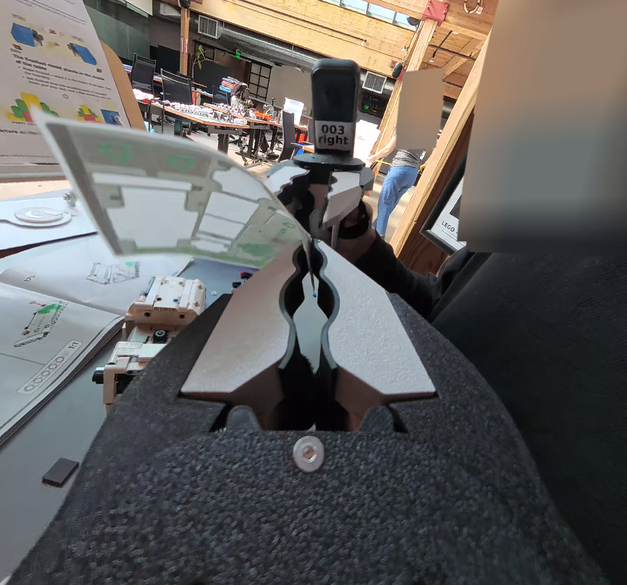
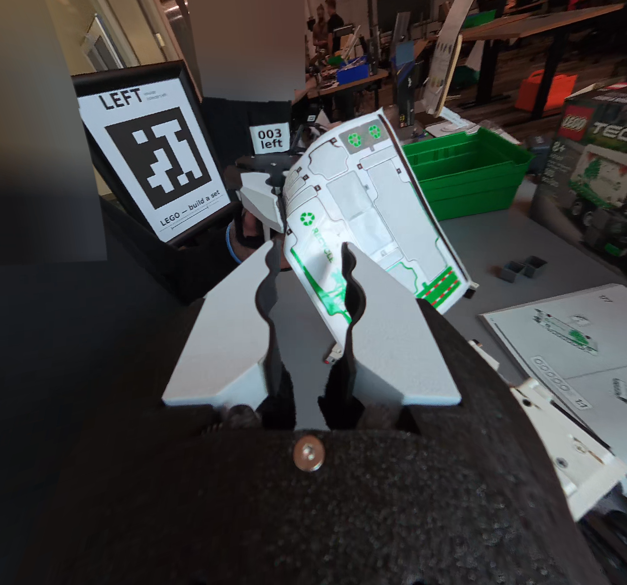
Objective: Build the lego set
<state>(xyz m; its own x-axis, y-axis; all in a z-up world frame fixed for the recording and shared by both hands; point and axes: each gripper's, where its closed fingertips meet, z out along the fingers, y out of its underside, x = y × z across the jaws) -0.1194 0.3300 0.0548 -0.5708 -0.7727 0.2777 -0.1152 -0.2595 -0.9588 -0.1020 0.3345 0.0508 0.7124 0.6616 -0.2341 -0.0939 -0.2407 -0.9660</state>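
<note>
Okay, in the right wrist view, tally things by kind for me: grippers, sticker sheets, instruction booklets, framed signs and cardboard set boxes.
grippers: 2, the left gripper and the right gripper
sticker sheet: 1
instruction booklet: 1
framed sign: 1
set box: 1
Total: 6

We look out from two wrist cameras, each just behind its own fingers and low over the grey table [image 2: 509, 239]. Our left view faces the right gripper [image 1: 319, 229] and a bright hall; our right view faces back at the left gripper [image 2: 278, 208]. Both share, close up, the curved sticker sheet [image 1: 176, 191] [image 2: 366, 202] and the open instruction booklet [image 1: 44, 324] [image 2: 559, 337].
</note>
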